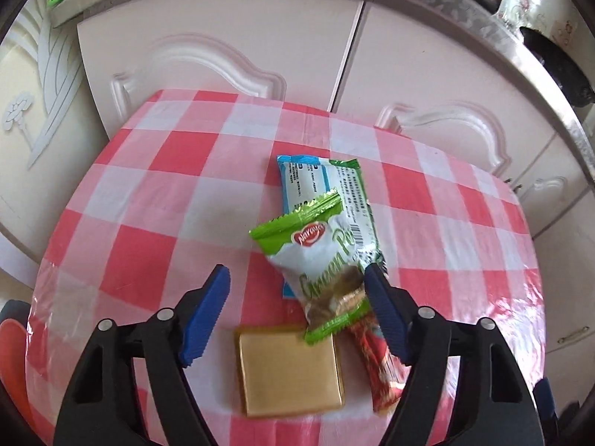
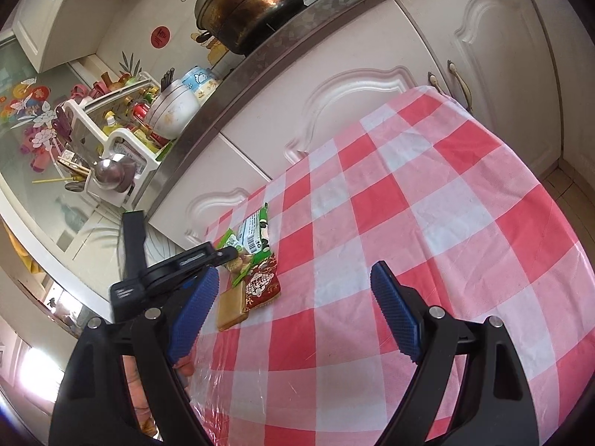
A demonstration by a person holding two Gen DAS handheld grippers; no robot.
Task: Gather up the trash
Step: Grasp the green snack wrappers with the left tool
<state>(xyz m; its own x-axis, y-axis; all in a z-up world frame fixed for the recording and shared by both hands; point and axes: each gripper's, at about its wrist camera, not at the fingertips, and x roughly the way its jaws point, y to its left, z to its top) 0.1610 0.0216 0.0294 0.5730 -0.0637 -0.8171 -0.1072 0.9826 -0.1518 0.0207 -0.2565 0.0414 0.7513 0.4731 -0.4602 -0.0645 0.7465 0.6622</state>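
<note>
Blue fingers of the left gripper stand part-open and empty astride the green wrapper heaped on the checked counter, so closing may snag the gold packet beneath, while the right gripper hangs wide, holding nothing.

Bare tablecloth right — wrappers left

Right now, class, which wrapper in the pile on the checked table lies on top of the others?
The green-and-white wrapper with a red logo: its lower end overlaps the gold square packet and red wrapper, and it covers part of the blue-and-white one.
</note>
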